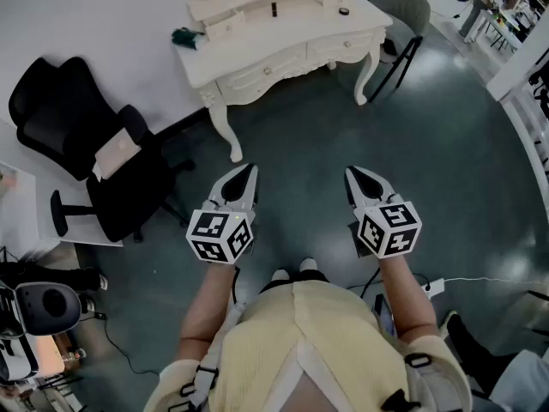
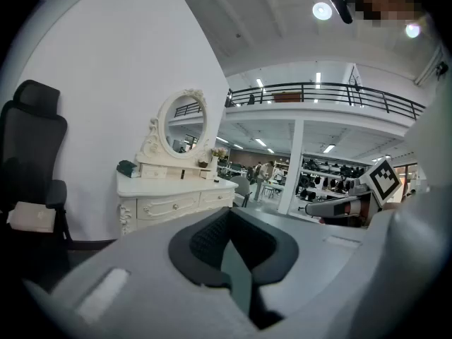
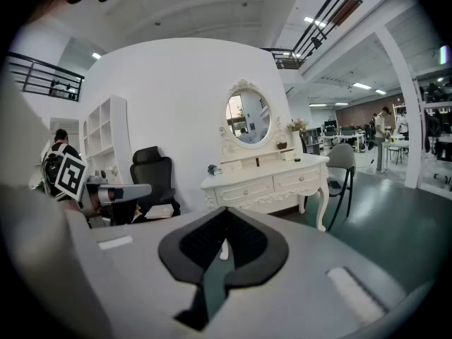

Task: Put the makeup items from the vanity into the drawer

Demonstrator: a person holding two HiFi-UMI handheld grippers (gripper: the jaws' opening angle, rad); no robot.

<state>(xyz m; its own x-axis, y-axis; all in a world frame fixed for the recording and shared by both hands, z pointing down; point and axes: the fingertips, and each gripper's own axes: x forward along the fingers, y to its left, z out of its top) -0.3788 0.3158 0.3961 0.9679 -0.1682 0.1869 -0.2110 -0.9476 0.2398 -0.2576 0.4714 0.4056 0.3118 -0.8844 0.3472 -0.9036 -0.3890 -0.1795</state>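
The white vanity (image 1: 283, 45) stands against the wall, well ahead of me across the floor. On its top lie a dark green item (image 1: 184, 35), a small dark stick-shaped item (image 1: 274, 9) and a small round dark item (image 1: 344, 10). The vanity (image 2: 173, 200) with its oval mirror (image 2: 185, 122) also shows in the left gripper view, and the vanity (image 3: 265, 182) appears again in the right gripper view. My left gripper (image 1: 247, 173) and right gripper (image 1: 352, 175) are held side by side in front of my body, over the floor and pointing toward the vanity. Both are shut with nothing between the jaws.
A black office chair (image 1: 94, 144) with a beige pad on its seat stands left of the vanity. A grey chair (image 1: 403, 15) sits at the vanity's right end. A white power strip (image 1: 433, 287) and cables lie on the dark floor (image 1: 343, 127) near my feet.
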